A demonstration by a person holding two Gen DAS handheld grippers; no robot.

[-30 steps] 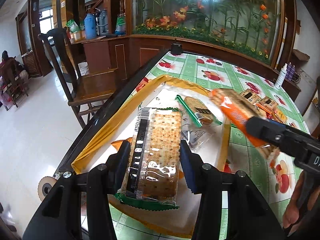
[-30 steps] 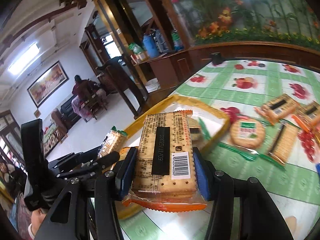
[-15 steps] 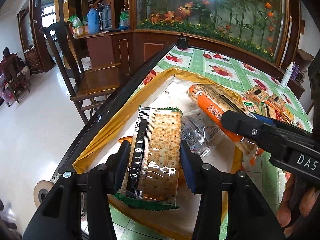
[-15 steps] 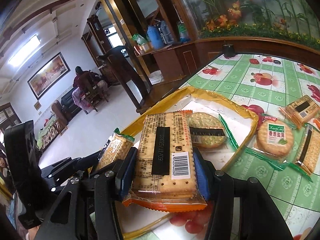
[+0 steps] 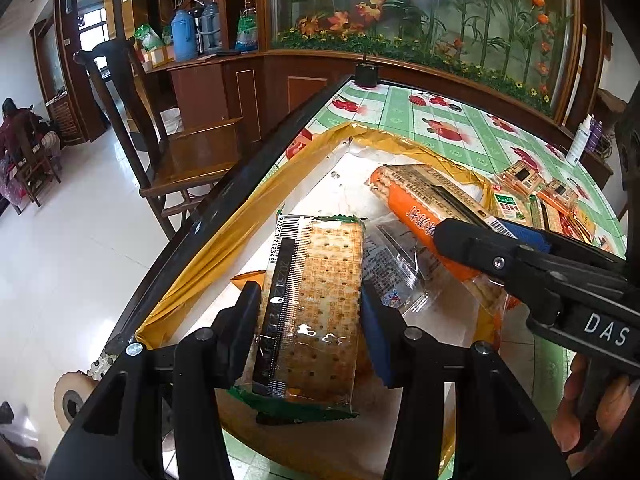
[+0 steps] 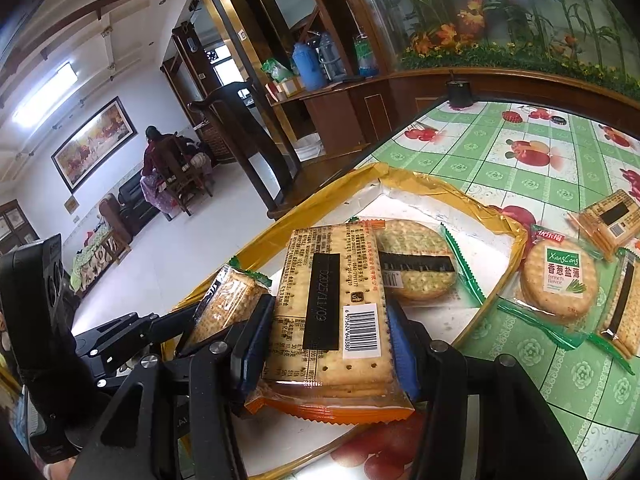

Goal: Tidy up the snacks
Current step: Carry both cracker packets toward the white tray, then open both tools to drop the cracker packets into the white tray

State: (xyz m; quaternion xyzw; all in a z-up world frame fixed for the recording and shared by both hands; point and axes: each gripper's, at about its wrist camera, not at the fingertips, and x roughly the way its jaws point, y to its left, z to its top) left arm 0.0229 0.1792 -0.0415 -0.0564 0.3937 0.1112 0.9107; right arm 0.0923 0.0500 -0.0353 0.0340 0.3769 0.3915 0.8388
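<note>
A bright room with white walls, a glossy white tiled floor (image 5: 60,240) and a strip light (image 6: 44,96) on the ceiling; a framed landscape painting (image 6: 94,142) hangs above a dark sofa, where a person (image 6: 154,168) sits on a wooden chair. A dark wooden chair (image 5: 160,152) stands beside the bench (image 5: 404,112), which wears a green checked cloth printed with fruit. Behind it a wooden cabinet carries blue flasks (image 5: 184,34) and a glass panel (image 5: 420,12) painted with bamboo and orange flowers.
</note>
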